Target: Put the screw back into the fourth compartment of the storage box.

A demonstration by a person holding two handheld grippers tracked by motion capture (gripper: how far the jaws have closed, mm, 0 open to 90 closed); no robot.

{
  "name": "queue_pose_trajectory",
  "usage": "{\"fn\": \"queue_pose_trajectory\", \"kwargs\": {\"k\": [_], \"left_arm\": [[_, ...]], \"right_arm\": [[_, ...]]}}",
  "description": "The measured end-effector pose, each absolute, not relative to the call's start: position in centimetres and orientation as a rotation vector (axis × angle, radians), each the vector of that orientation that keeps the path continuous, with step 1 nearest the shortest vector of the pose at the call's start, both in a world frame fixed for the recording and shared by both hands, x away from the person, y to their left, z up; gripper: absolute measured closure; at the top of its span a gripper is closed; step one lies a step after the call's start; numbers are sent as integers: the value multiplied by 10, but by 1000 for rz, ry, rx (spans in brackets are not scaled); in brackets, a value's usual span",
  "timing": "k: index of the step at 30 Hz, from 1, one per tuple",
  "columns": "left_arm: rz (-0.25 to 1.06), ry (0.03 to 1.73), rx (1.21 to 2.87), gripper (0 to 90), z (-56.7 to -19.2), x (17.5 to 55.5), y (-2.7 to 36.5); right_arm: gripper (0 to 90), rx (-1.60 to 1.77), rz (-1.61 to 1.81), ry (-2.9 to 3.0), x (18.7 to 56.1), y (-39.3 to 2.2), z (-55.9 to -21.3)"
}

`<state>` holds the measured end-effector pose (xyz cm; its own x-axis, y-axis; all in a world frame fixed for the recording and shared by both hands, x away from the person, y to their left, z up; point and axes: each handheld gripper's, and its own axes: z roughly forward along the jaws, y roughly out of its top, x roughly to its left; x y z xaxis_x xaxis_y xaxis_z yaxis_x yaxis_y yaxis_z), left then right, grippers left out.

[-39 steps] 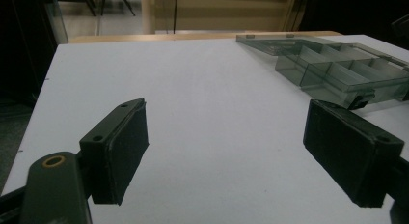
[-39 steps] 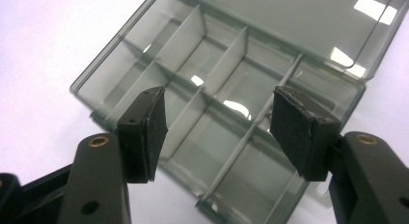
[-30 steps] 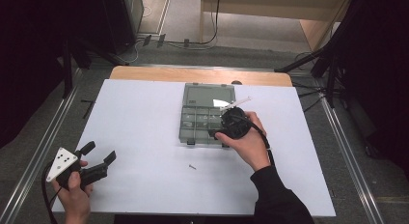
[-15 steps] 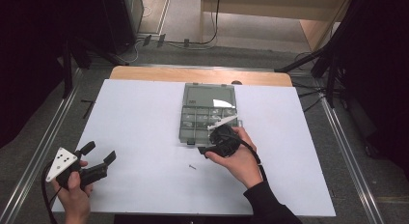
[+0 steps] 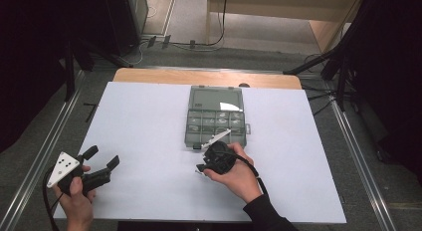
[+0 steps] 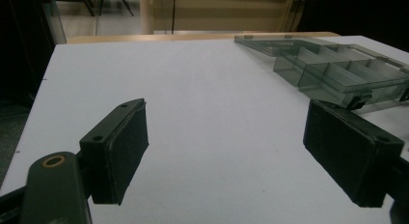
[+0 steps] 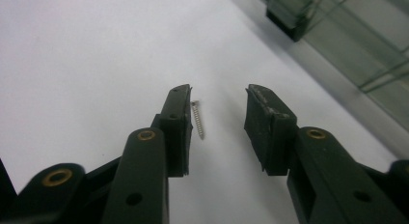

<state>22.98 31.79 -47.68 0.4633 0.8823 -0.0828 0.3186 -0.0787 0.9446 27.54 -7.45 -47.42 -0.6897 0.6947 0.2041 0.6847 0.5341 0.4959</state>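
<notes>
Right hand-held gripper is down low over the white table, its black jaws partly open and just now closing in, with a small screw lying flat between them. That screw sits just beside the inner face of the jaw on the left of the right gripper view; whether it touches the pad I cannot tell, and the other jaw stands apart from it, so nothing is clamped yet. Seen from above, this right hand-held gripper points away from the person's hand, and just beyond its body lies a clear compartment box with its lid laid open at the far side. Well off to its left, the left hand-held gripper rests near the table's near edge, jaws spread wide and holding nothing.
</notes>
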Motion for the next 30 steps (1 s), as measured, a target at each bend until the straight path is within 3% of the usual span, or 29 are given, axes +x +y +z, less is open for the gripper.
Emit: {"fn": "queue_pose_trajectory", "kwargs": {"k": [6,24,30], "left_arm": [[656,1056,1638,163,-477,230,318],[656,1054,1645,163,-476,229,315],[655,1052,1642,163,-477,230,316]], "right_arm": [[760,1185,840,2772,273,-68,-482],[897,1078,755,2753,266,-56,-491],[900,1094,750,2746,266,-55,-491]]}}
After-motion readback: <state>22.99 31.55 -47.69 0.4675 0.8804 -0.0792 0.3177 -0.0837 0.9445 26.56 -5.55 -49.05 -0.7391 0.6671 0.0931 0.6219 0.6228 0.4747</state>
